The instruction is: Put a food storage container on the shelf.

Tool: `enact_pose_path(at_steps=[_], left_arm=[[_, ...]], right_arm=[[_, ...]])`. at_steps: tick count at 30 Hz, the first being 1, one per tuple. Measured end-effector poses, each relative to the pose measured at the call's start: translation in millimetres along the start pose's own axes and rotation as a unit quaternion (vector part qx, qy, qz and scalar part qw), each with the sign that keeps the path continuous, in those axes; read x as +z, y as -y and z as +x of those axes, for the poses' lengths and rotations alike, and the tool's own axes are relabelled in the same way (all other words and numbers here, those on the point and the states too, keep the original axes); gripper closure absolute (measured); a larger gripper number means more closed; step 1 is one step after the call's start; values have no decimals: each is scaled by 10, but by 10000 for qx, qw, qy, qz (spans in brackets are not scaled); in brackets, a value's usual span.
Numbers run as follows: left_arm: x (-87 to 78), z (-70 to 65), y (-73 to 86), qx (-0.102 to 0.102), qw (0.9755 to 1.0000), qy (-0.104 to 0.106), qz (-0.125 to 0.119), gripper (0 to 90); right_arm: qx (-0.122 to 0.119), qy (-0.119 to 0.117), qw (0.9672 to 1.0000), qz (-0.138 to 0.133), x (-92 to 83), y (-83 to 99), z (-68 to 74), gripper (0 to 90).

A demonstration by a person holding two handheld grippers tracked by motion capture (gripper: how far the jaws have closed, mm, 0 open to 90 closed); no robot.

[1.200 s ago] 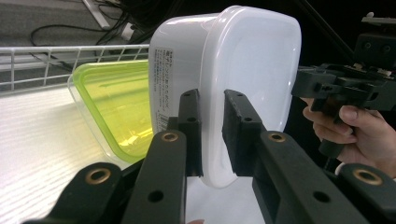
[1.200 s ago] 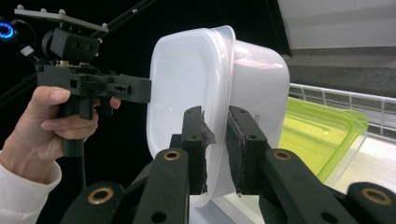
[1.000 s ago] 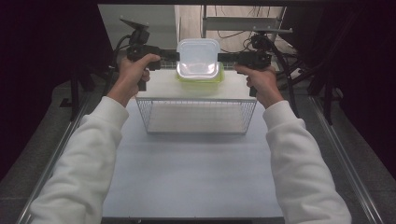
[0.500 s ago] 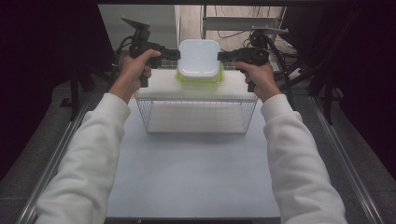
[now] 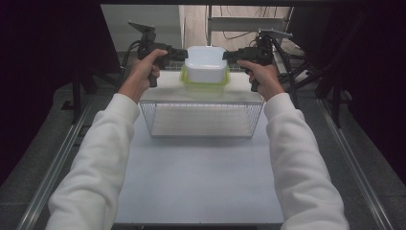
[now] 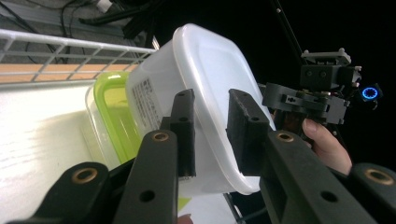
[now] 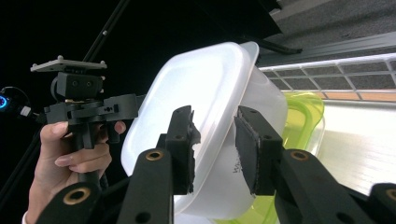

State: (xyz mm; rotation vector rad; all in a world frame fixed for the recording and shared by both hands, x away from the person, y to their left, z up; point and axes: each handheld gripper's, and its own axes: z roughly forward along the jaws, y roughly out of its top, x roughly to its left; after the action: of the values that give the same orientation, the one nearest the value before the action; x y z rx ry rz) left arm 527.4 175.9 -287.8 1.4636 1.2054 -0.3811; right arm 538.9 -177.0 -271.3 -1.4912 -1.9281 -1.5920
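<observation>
At top centre, the left tool (image 5: pixel 180 53) and right tool (image 5: pixel 230 55), jaws just widening, loosely straddle a white container (image 5: pixel 206 63) above the pale desk (image 5: pixel 201 177); dark surroundings.

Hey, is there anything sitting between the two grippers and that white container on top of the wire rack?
Nothing visible. The left gripper and right gripper each straddle a rim of the white container, their jaws having just been opening. It rests upside down on a green-lidded container.
</observation>
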Motion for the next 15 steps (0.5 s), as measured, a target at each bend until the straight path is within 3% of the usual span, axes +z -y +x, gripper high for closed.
enact_pose_path(at_steps=[2, 6, 9, 12, 15], left_arm=[[29, 12, 12, 81, 10000, 14, -31, 678], [43, -28, 54, 406, 9989, -181, -179, 534], [-21, -114, 109, 785, 9956, -396, -318, 438], [-128, -183, 194, 986, 9933, -426, -422, 392], [-291, -266, 351, 1196, 9897, -542, -561, 365]], right_arm=[[-74, -21, 10000, -19, 3, 7, -11, 643], [-238, -10, 9996, -163, 8, 39, 14, 501], [-589, 54, 9973, -442, -77, 98, 45, 425], [-799, 9, 9951, -576, -205, 173, 59, 379], [-1194, 101, 9907, -647, -399, 294, 95, 333]])
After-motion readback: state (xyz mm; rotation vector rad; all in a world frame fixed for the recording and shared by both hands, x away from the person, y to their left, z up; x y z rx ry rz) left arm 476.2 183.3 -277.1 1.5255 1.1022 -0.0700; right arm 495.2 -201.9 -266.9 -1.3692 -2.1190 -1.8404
